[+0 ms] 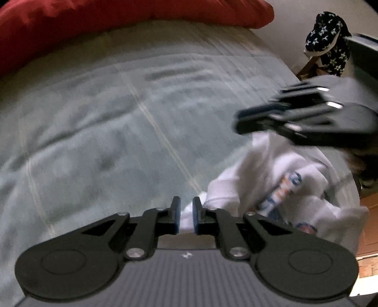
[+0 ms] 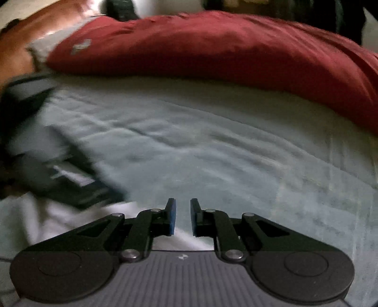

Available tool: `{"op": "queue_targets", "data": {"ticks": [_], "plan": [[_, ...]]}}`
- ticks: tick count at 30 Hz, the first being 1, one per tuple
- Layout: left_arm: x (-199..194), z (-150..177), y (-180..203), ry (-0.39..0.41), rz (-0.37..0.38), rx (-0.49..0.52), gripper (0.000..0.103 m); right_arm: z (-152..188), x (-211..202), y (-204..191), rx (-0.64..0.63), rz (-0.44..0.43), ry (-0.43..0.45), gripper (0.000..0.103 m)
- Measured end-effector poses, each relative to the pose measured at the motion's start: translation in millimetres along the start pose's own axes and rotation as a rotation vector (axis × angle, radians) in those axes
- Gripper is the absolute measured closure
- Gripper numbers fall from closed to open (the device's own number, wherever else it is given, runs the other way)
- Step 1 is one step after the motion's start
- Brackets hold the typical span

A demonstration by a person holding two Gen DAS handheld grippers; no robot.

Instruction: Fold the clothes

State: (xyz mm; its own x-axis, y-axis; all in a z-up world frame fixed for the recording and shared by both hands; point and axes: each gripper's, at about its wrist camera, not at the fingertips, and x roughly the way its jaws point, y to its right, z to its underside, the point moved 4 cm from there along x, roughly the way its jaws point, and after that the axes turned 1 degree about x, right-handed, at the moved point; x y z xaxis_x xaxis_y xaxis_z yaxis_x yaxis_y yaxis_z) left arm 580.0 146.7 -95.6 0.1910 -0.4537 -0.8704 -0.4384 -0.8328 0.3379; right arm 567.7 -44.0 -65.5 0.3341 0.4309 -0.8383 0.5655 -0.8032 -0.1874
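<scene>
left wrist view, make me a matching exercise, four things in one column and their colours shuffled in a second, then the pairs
Things:
1. pillow
2. bed sheet
3. crumpled garment
4. gripper pads

Colours:
A. blue
B. white with a blue and orange print
C. red
D. pale grey-blue with faint lighter lines

Pairs: 1-C, 2-D, 3-B, 4-A
</scene>
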Motion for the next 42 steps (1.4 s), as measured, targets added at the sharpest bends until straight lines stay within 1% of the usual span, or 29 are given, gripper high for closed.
{"op": "queue_targets", "data": {"ticks": [2, 3, 6, 9, 11, 14, 17, 18, 19, 20, 21, 22, 26, 28, 30, 32, 33, 34, 35, 36, 37, 38, 42], "plan": [[-5, 12, 7, -0.005, -0.005, -0.005, 0.095, 5, 13, 6, 0.031, -0.006, -0.042, 0.087], [-9, 19, 11, -0.003, 0.0, 0.0, 0.095, 14, 10, 1, 0.025, -0.012, -0.055, 0.087], [-17, 39, 19, -0.004, 0.023, -0.025, 0.095, 39, 2, -14, 0.01, -0.031, -0.095, 0.087], [-22, 57, 27, -0.007, 0.03, -0.052, 0.095, 65, -6, -28, -0.006, -0.049, -0.135, 0.086], [-26, 56, 32, -0.001, 0.024, -0.032, 0.095, 70, -14, -36, -0.026, -0.041, -0.129, 0.086], [-35, 42, 35, 0.008, 0.02, 0.04, 0.094, 70, -19, -40, -0.05, -0.022, -0.123, 0.086], [-34, 13, 37, 0.018, 0.009, 0.137, 0.094, 72, -19, -41, -0.056, -0.01, -0.115, 0.086], [-31, 5, 41, 0.008, 0.038, 0.193, 0.09, 72, -19, -42, -0.059, -0.007, -0.112, 0.086], [-25, 0, 43, -0.024, 0.082, 0.244, 0.077, 73, -19, -42, -0.061, -0.003, -0.109, 0.086], [-18, -6, 46, -0.057, 0.127, 0.295, 0.071, 73, -19, -42, -0.063, 0.001, -0.106, 0.086], [-12, -10, 46, -0.074, 0.133, 0.337, 0.068, 74, -18, -43, -0.065, 0.004, -0.103, 0.086], [-5, -13, 47, -0.089, 0.138, 0.38, 0.068, 74, -18, -43, -0.067, 0.008, -0.1, 0.086], [21, -16, 43, -0.23, 0.228, 0.426, 0.069, 75, -19, -42, -0.051, 0.002, -0.085, 0.086], [33, -10, 42, -0.307, 0.27, 0.437, 0.068, 76, -19, -43, -0.046, 0.0, -0.076, 0.086], [40, -6, 42, -0.329, 0.278, 0.451, 0.067, 76, -17, -44, -0.051, 0.0, -0.07, 0.086], [40, -6, 44, -0.33, 0.266, 0.444, 0.068, 76, -18, -44, -0.058, -0.001, -0.063, 0.086], [37, -4, 47, -0.319, 0.255, 0.456, 0.071, 76, -19, -44, -0.062, -0.005, -0.059, 0.086], [34, -2, 50, -0.307, 0.243, 0.467, 0.082, 75, -22, -43, -0.067, -0.012, -0.054, 0.086], [31, 0, 54, -0.296, 0.232, 0.479, 0.084, 73, -25, -42, -0.073, -0.023, -0.048, 0.085], [26, 3, 57, -0.277, 0.209, 0.491, 0.085, 70, -28, -39, -0.083, -0.029, -0.043, 0.08], [20, 6, 61, -0.256, 0.185, 0.501, 0.087, 65, -31, -33, -0.102, -0.026, -0.04, 0.078], [14, 8, 64, -0.234, 0.17, 0.506, 0.088, 60, -35, -28, -0.12, -0.023, -0.036, 0.074], [-9, 8, 63, -0.131, 0.123, 0.435, 0.092, 39, -48, -4, -0.194, -0.01, -0.023, 0.067]]}}
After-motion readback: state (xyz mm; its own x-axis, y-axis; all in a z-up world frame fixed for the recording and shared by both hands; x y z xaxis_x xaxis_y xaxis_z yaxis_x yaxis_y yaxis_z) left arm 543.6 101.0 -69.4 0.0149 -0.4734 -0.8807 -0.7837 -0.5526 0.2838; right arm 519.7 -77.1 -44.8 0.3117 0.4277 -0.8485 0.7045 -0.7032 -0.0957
